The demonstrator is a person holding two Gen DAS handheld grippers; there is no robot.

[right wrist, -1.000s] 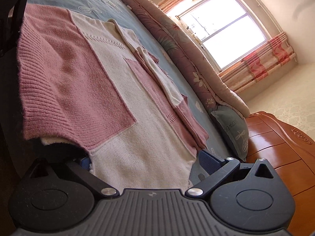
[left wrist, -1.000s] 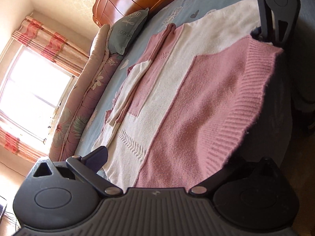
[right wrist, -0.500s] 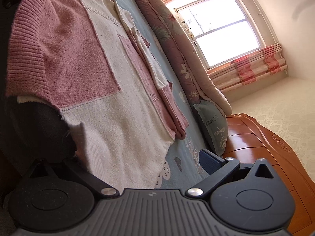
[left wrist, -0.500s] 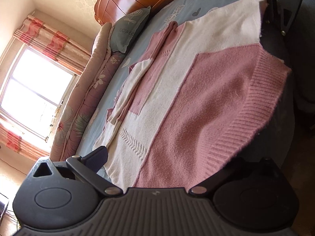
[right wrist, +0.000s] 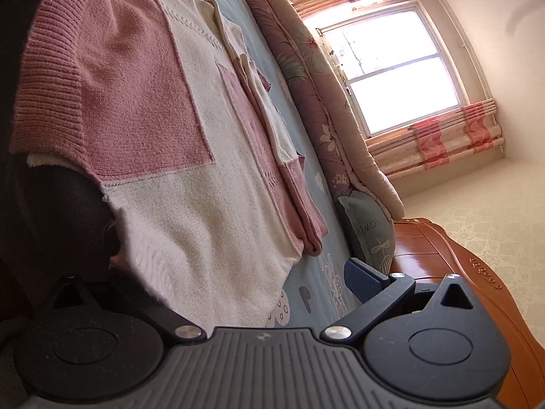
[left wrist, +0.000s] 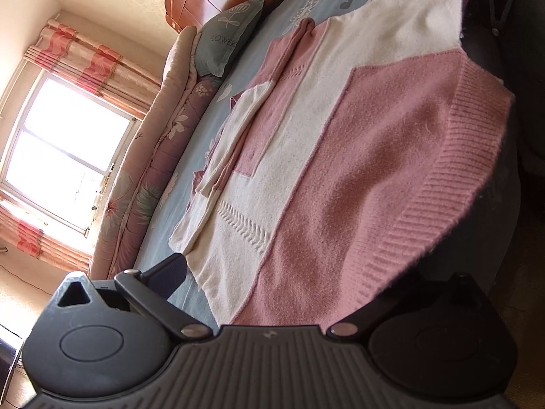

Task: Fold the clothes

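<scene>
Pink-and-cream sweater (left wrist: 340,143) — flat on bed

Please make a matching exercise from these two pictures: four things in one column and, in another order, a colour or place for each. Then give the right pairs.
Things:
1. sweater
2. pillow
3. curtains
4. headboard

Descriptions:
A. polished orange-brown wood
B. pink and cream knit, spread on the bed
C. grey-green, printed with a flower
D. pink-striped, beside the window

Pairs: 1-B, 2-C, 3-D, 4-A
</scene>
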